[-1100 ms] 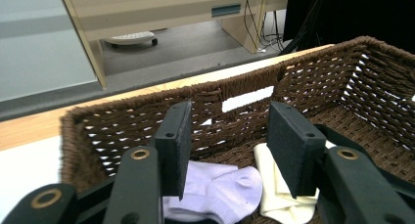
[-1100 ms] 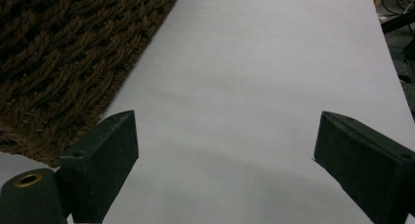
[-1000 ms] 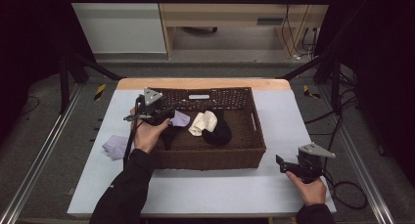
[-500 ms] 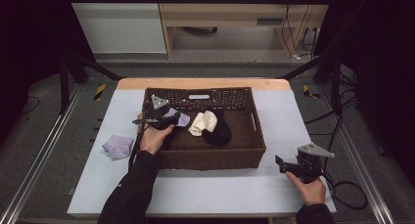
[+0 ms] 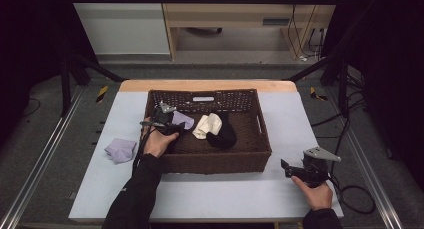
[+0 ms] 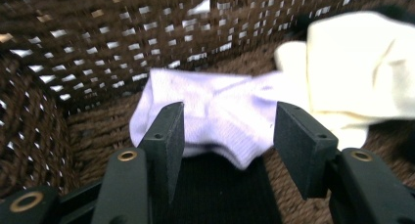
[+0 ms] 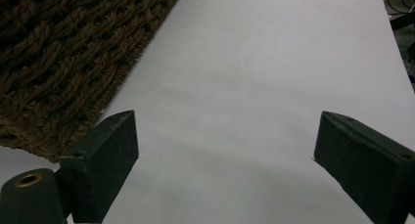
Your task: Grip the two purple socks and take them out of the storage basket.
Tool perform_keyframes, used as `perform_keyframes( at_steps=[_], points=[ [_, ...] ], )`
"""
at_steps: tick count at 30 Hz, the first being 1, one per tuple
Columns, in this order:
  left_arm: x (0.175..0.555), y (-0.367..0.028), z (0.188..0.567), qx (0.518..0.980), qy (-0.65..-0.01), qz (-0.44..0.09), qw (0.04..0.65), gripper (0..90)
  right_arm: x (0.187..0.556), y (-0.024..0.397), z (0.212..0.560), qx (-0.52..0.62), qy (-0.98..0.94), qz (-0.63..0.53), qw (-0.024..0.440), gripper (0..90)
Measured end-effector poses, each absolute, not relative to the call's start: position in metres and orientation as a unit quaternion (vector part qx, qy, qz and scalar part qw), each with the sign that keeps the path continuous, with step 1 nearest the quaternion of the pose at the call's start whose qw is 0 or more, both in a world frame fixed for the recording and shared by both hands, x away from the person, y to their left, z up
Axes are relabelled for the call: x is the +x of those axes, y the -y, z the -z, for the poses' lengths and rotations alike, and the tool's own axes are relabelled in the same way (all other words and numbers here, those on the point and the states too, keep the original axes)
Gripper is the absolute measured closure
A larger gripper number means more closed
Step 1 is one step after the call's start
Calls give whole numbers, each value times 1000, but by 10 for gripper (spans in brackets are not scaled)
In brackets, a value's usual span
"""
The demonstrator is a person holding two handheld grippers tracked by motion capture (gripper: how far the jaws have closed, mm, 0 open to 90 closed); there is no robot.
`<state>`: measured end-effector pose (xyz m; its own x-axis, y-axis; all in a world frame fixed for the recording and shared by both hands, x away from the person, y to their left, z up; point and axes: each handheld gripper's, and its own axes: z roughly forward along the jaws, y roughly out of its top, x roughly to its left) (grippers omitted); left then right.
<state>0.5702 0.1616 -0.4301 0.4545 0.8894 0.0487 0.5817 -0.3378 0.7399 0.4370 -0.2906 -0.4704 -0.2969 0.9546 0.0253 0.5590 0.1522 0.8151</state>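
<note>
So the left gripper point(image 5: 172, 125) has moved in over the basket's point(image 5: 260, 139) left end since a second ago and now sits low inside, jaws spread wide on either side of the lavender sock point(image 6: 215, 111), nothing pinched yet. Looks like a grab is coming. A cream sock point(image 5: 208, 125) and black sock point(image 5: 225, 134) lie toward 3 o'clock of it. Another lavender sock point(image 5: 120, 150) lies on the table at 9 o'clock of the basket. The right gripper point(image 5: 286, 166) idles at 5 o'clock, gaping and empty.
</note>
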Motion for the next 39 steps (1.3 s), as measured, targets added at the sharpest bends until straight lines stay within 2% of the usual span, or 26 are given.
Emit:
perform_keyframes(
  at_steps=[6,10,18,22,31,36,37,38,39],
  points=[
    [574,-161,435,807,-449,-224,313,423,437,291,471,531,-713,-376,263,96],
    [575,-160,436,812,-441,-223,309,448,437,291,471,531,-712,-376,263,96],
    [573,-161,432,810,-465,-205,292,765,437,291,471,532,-711,-377,262,96],
    [571,-161,429,807,-474,-197,293,830,437,291,471,532,-711,-376,263,96],
    [565,-163,422,787,-480,-202,332,845,436,292,471,533,-710,-377,264,96],
    [564,-162,425,804,-472,-201,302,829,436,292,471,533,-711,-376,263,96],
    [564,-162,426,806,-468,-204,298,799,436,292,471,534,-710,-376,263,96],
    [564,-161,426,808,-460,-215,298,731,436,292,471,534,-710,-376,263,96],
    [565,-161,426,805,-453,-230,308,614,436,292,471,534,-710,-377,263,96]
  ],
)
